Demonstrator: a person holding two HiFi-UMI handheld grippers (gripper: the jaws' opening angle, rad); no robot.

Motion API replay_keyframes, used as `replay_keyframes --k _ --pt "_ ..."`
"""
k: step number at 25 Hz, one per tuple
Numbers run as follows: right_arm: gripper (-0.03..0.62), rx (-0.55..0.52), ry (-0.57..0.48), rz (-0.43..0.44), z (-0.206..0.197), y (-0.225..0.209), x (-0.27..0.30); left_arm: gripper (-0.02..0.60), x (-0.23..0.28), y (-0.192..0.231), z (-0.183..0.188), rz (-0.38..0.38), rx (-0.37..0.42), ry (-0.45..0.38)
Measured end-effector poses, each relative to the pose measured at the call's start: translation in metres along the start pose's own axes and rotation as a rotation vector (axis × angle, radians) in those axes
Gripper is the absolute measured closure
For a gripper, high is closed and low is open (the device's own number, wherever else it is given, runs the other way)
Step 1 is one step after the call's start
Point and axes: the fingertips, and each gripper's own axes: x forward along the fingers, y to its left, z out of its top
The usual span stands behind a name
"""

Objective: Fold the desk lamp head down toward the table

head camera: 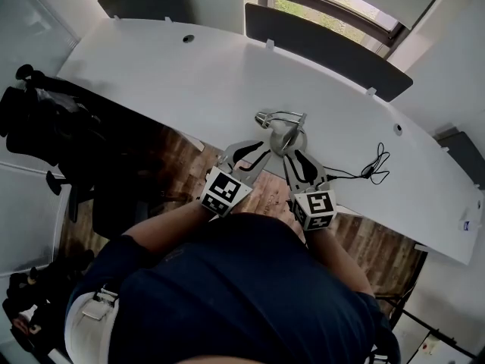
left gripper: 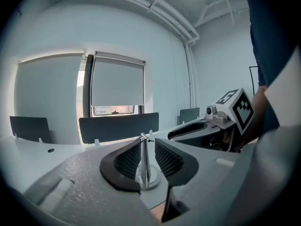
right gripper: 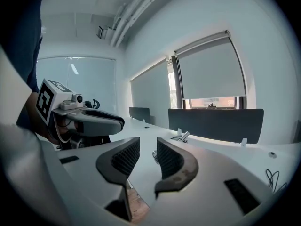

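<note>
Tongs in both hands, grey with black ribbed pads, stand spread and pinch nothing: left tongs [left gripper: 148, 144], right tongs [right gripper: 148, 146]. Beneath them the long white curved counter [head camera: 189, 82] carries a small chrome desk lamp [head camera: 282, 131] at its near edge, within easy reach. Left tongs frame the lamp's upright post [left gripper: 145, 157] without touching it, probably lining up a grip; right tongs hover just right of the lamp. Its head [head camera: 265, 117] sits on the far side, seemingly not yet folded. A thin black cable [head camera: 375, 165] lies further right.
</note>
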Motion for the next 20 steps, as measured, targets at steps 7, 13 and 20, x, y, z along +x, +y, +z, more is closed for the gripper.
replay_keyframes --k 7,13,20 --pt "0.528 -0.023 -0.011 0.032 -0.010 0.017 -0.008 0.556 -0.003 -0.008 -0.005 0.011 -0.049 -0.043" --pt "0.580 -0.034 -0.027 0.076 -0.006 0.028 -0.012 0.575 -0.004 -0.021 -0.009 -0.031 -0.029 -0.039" --pt "0.583 -0.036 -0.011 0.087 -0.012 0.029 -0.013 0.575 -0.003 -0.027 -0.008 -0.050 -0.013 -0.035"
